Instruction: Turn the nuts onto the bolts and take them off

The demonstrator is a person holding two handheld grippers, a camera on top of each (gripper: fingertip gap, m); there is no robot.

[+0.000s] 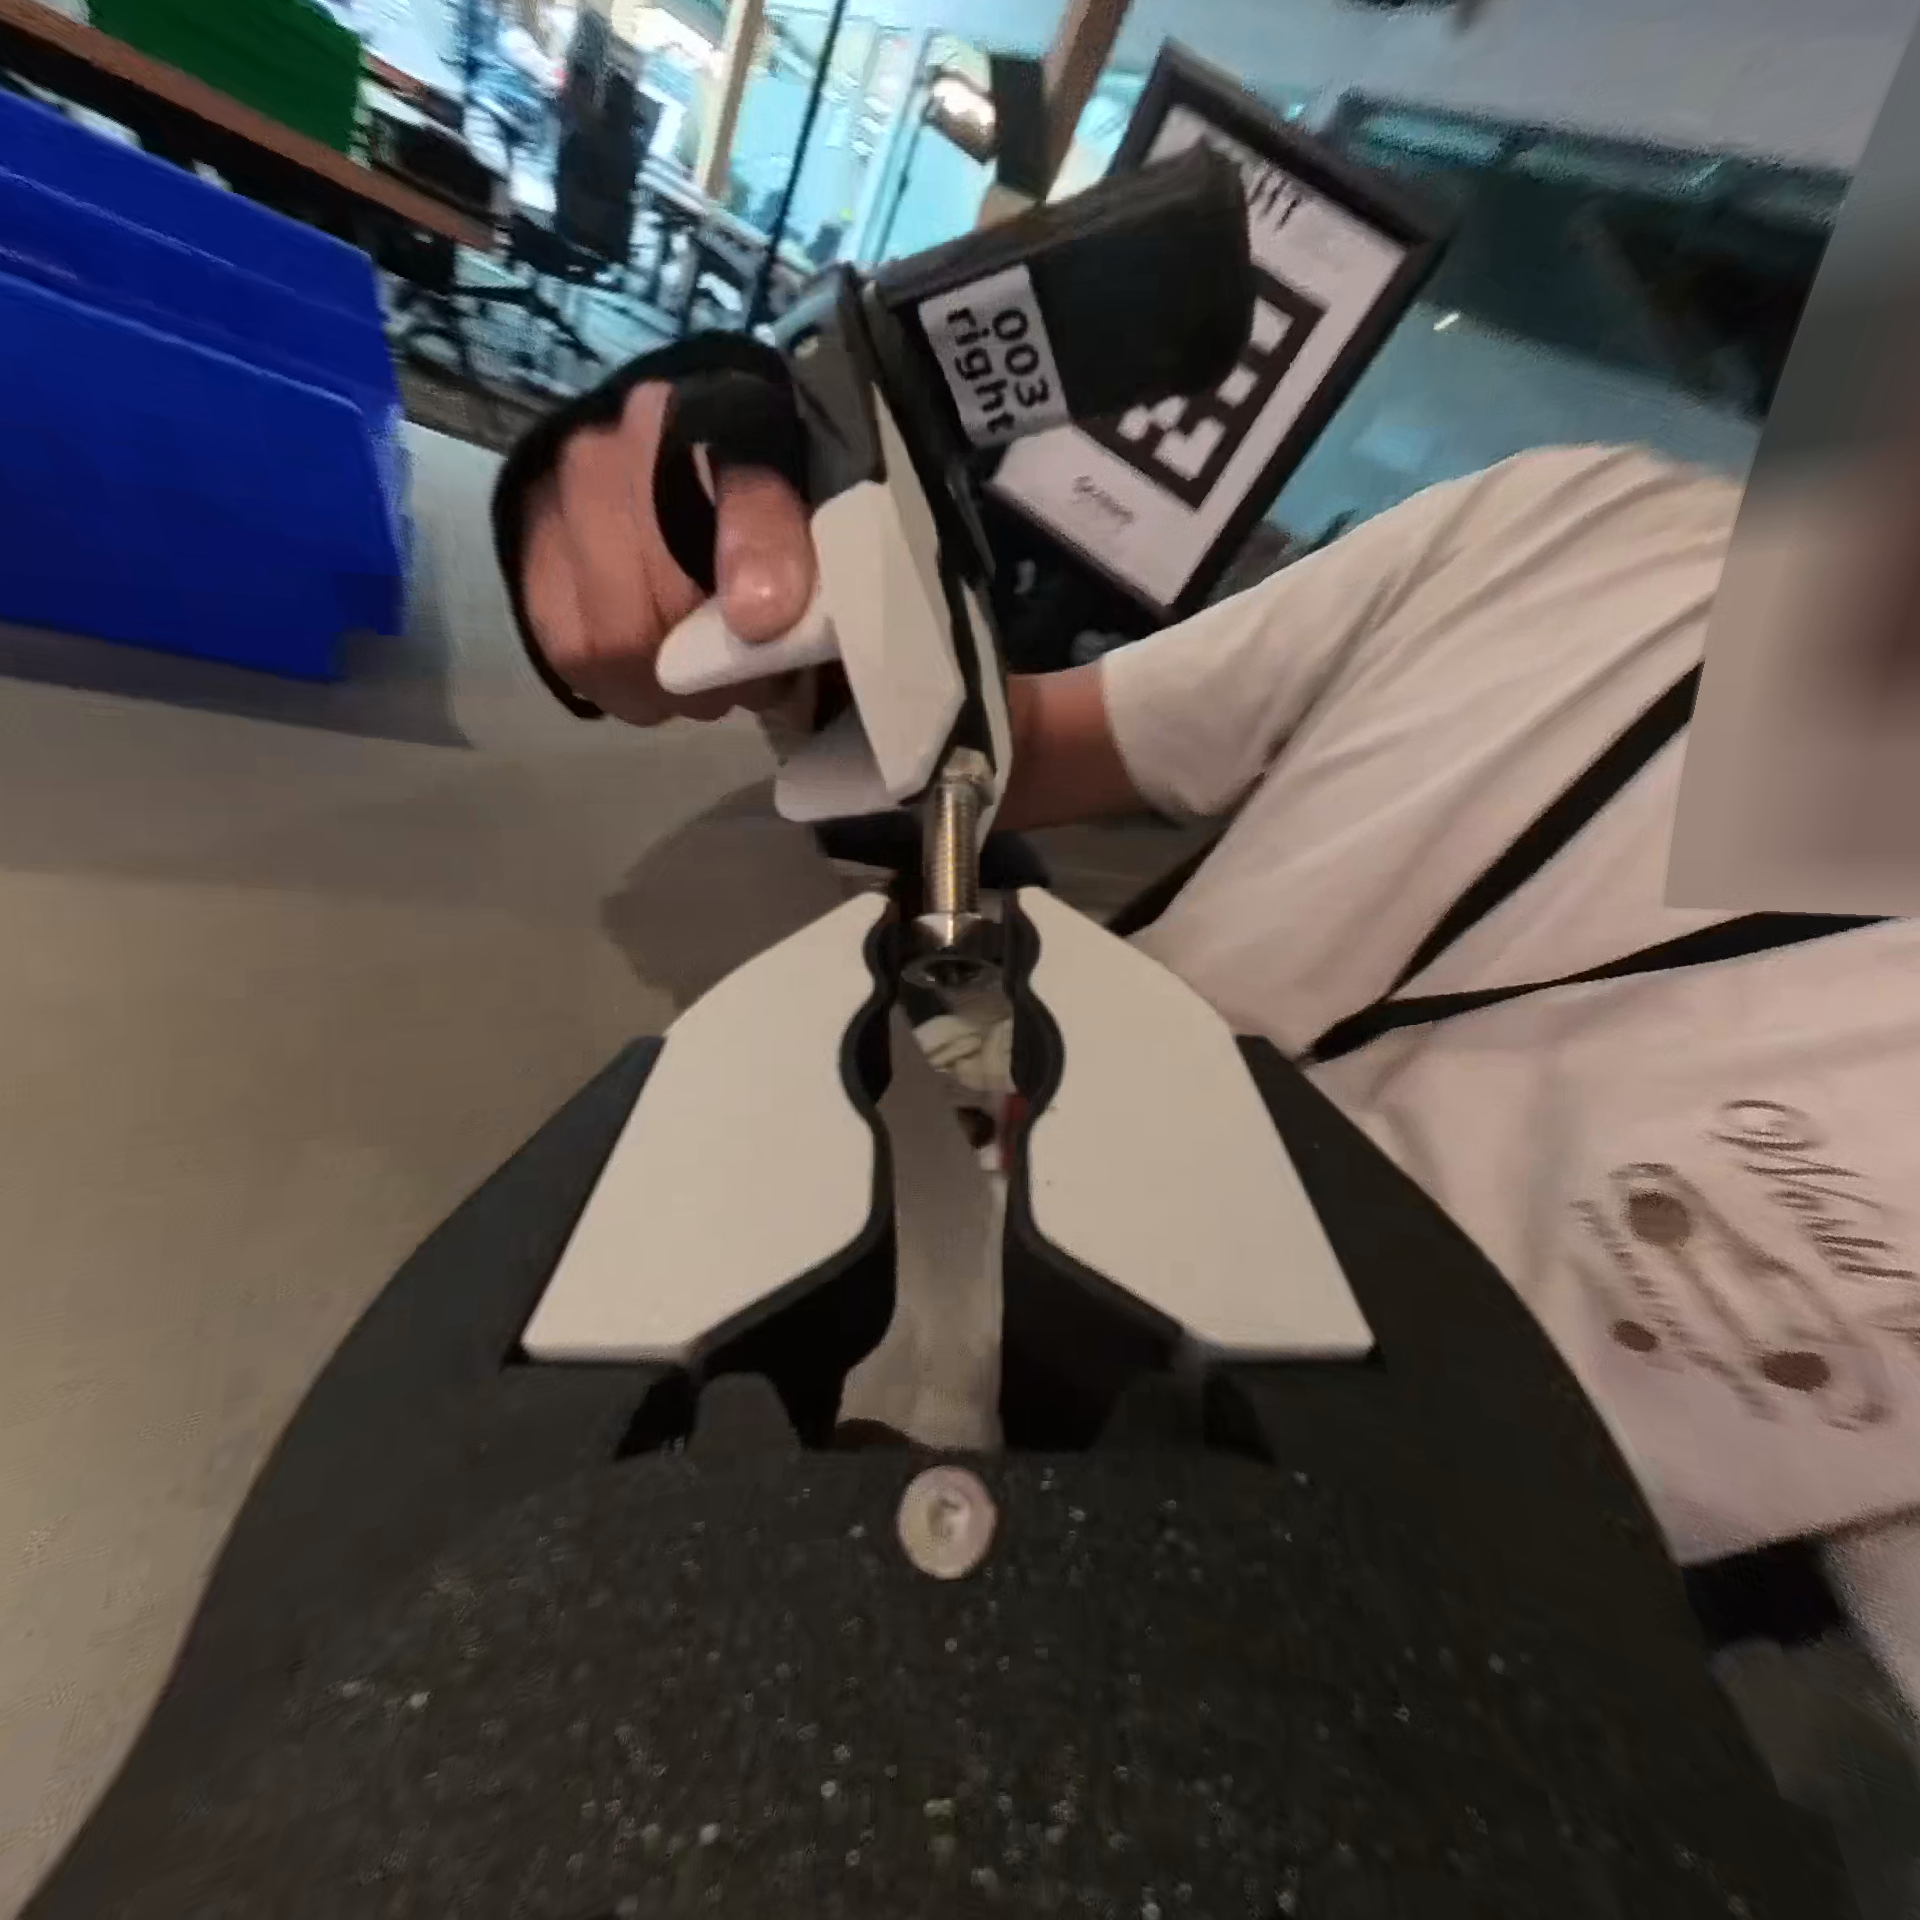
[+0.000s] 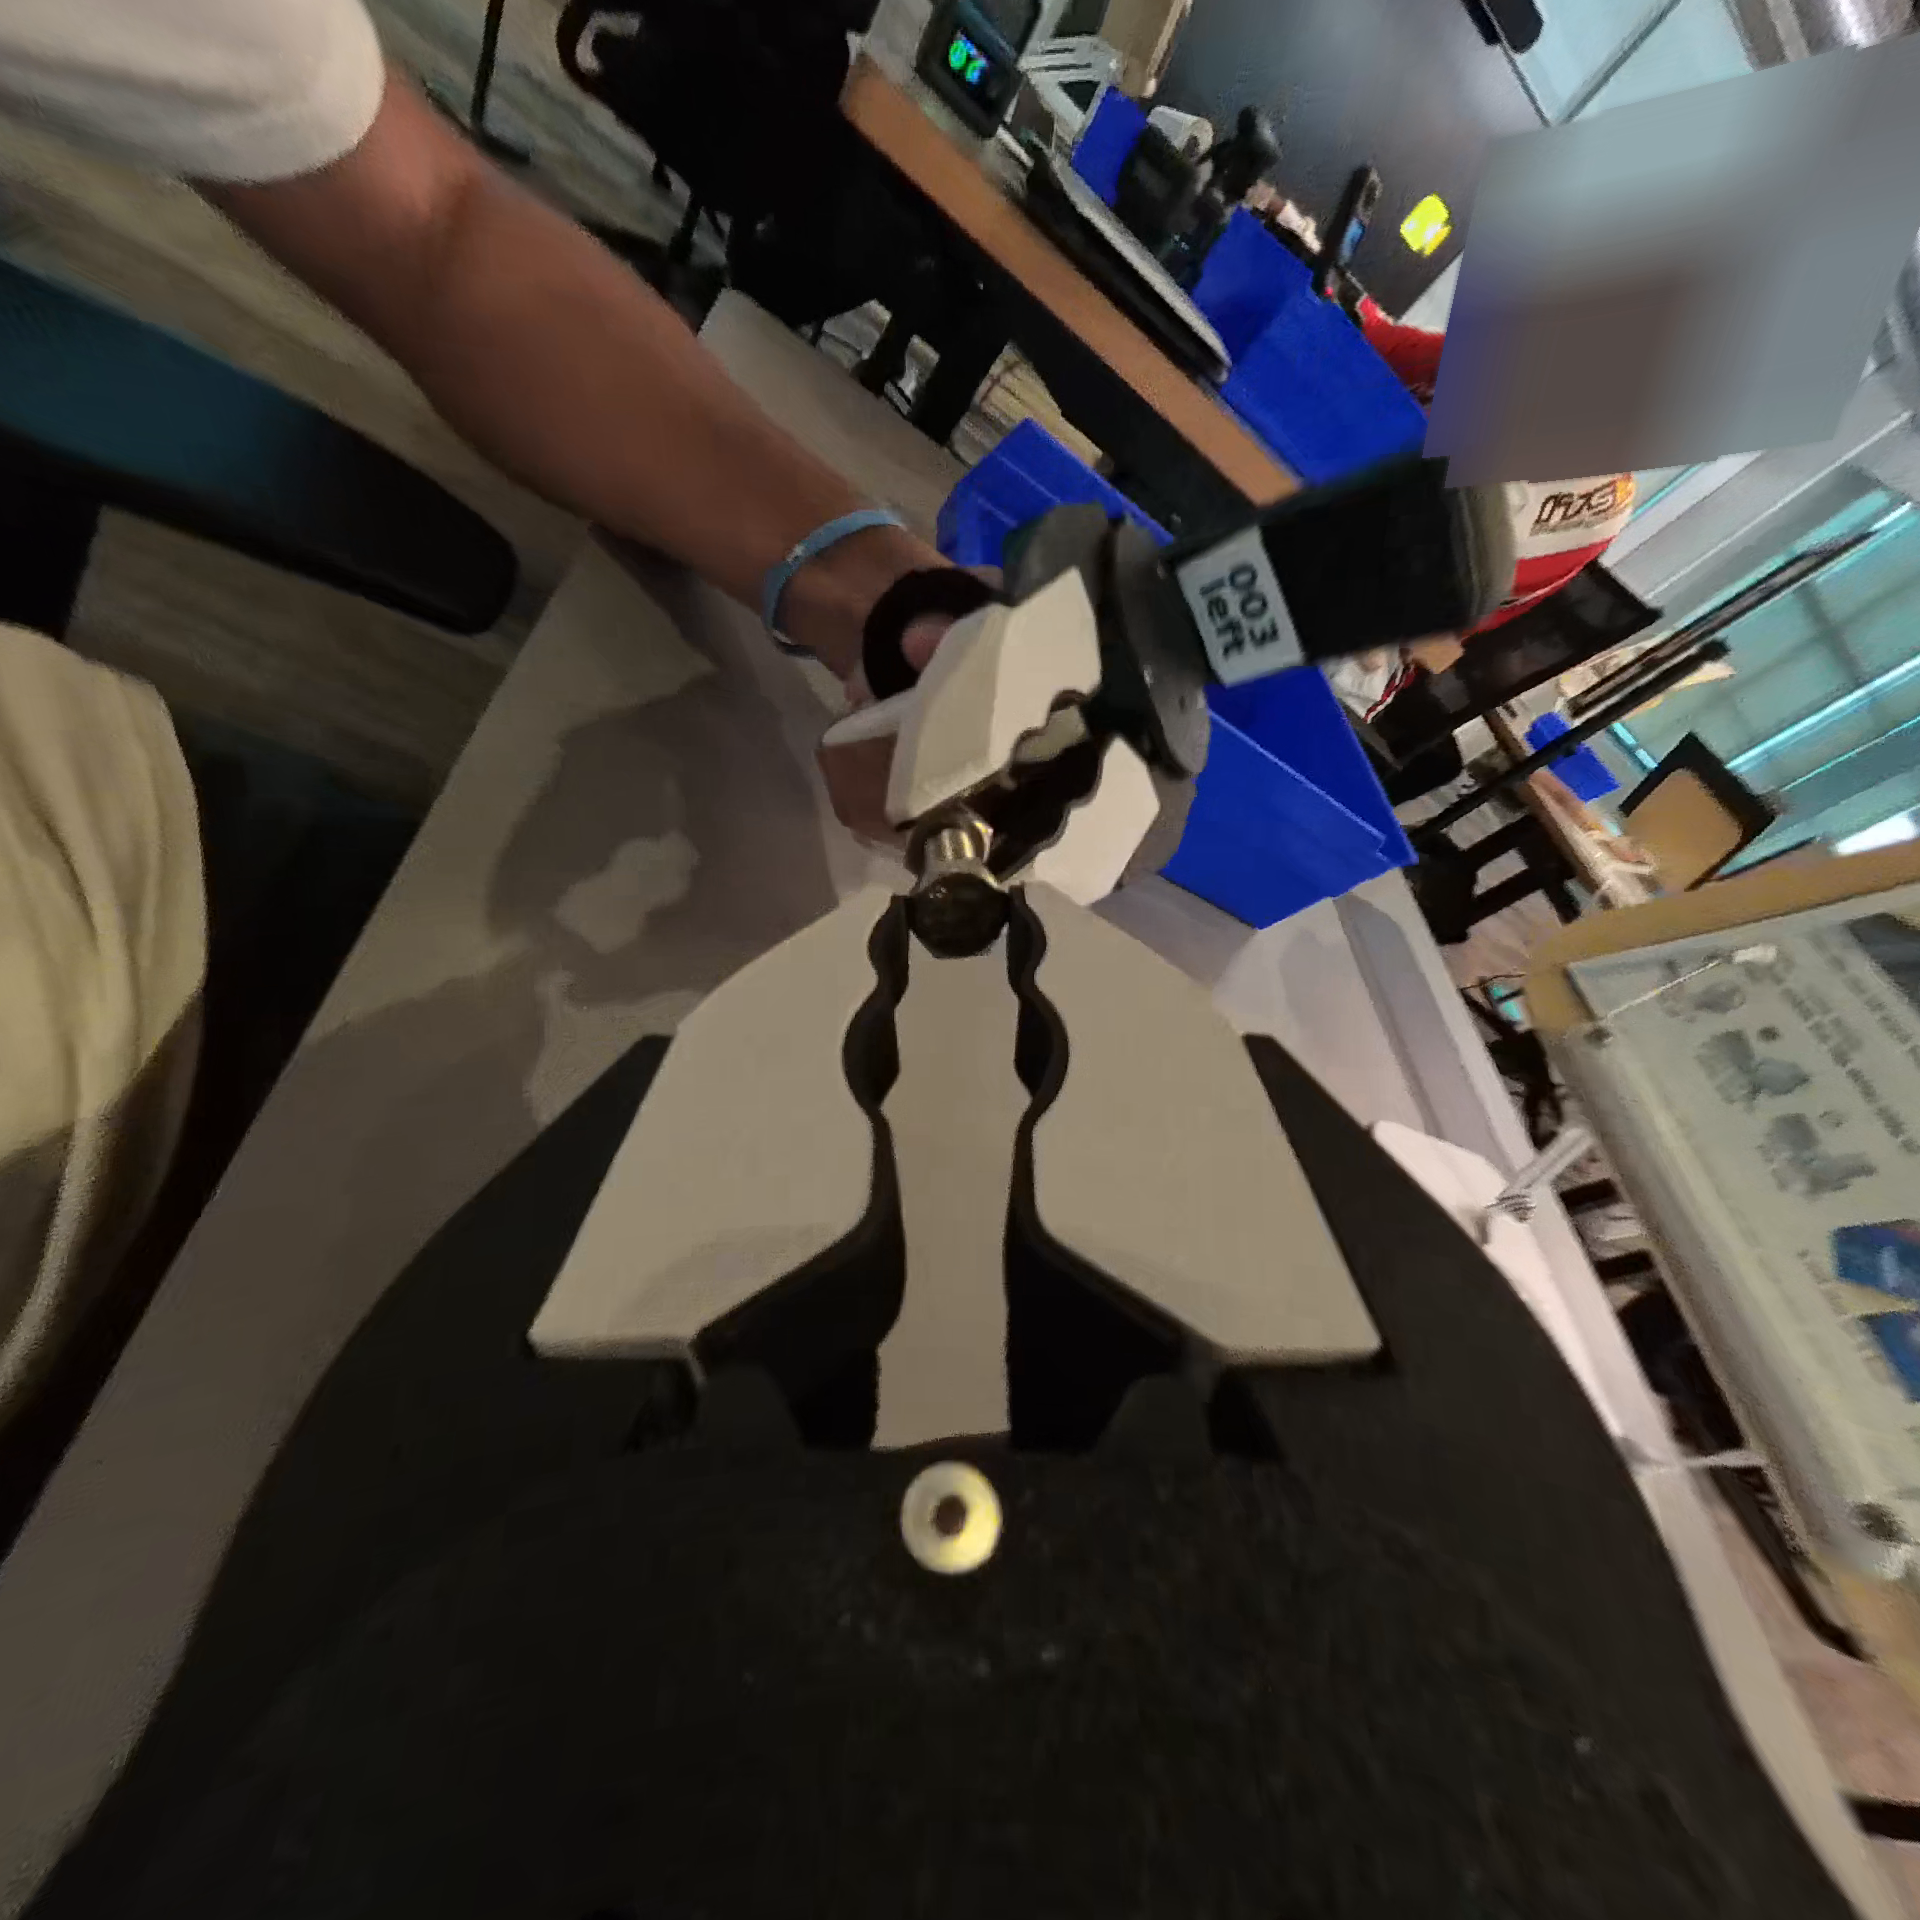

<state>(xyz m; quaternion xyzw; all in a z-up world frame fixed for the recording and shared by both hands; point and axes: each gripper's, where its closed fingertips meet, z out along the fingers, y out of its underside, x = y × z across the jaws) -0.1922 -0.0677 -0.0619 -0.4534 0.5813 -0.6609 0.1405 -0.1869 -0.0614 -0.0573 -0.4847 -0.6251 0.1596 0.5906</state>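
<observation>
The grey table [image 1: 208, 1039] lies below both tools, and the work is held in the air above it. Stacked blue bins [image 1: 187, 416] stand along its far side (their open tops face away, so what they hold cannot be seen). In the right wrist view, a white tray [image 2: 1434, 1153] sits at the table edge with what looks like a spare threaded bolt [image 2: 1548, 1169] lying on it.

The right gripper [image 2: 956, 914] is closed narrow on the head of the steel bolt [image 1: 954, 842]. The left gripper [image 1: 948, 935] meets it tip to tip, pinched on the nut [image 1: 940, 971] at the shank's free end. The shank runs bare between the two tools, so the nut seems to sit on only the last threads. Whether it is going on or coming off cannot be told.

Both parts are probably rigid, smooth metal, small and light, and in no danger of breaking. The likelier trouble is slipping: a round head offers little purchase and may spin in the dark pads. The nut is best taken across two opposite flats, as it appears to be now, with the bolt held by its head so the threads stay free. The two axes should be kept in line, since a tilted nut would likely bind or cross-thread (and a dropped one would roll).
</observation>
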